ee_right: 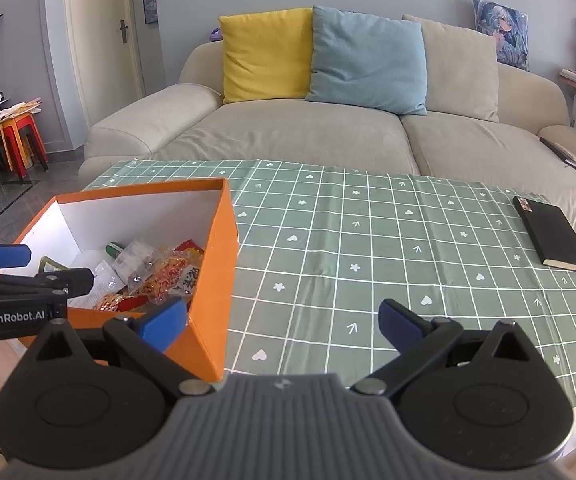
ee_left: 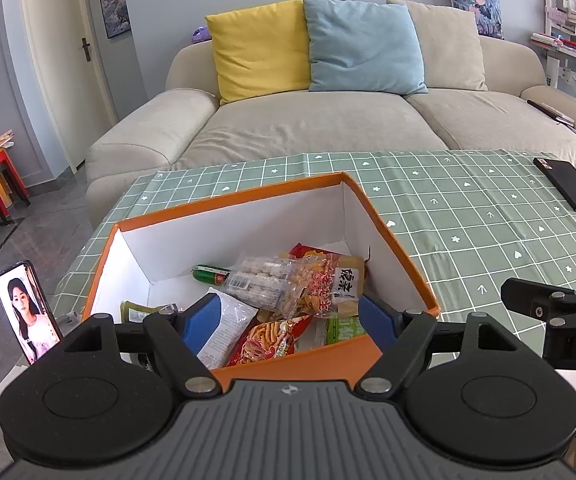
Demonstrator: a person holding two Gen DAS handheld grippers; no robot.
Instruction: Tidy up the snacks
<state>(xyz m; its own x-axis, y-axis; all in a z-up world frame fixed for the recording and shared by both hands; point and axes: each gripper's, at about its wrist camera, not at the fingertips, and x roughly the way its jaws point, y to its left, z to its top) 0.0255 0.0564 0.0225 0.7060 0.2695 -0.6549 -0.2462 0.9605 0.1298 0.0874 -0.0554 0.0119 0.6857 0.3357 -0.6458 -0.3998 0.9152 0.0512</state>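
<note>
An orange box (ee_left: 392, 240) with white inner walls sits on the left part of the green checked tablecloth (ee_left: 468, 208). It holds several snack packets: a clear pack of round sweets (ee_left: 261, 280), a red chip bag (ee_left: 275, 338), a green sausage (ee_left: 211, 274) and a white packet (ee_left: 227, 328). My left gripper (ee_left: 288, 320) hovers open over the box's near side, nothing between its blue pads. My right gripper (ee_right: 283, 324) stands open over the cloth, just right of the box (ee_right: 213, 280), holding nothing. The left gripper's finger (ee_right: 3, 256) shows at that view's left edge.
A black notebook (ee_right: 554, 236) lies at the table's far right. A phone (ee_left: 27, 316) stands upright left of the box. Behind the table is a beige sofa (ee_left: 308, 128) with yellow, blue and beige cushions. Stools and chairs stand far left.
</note>
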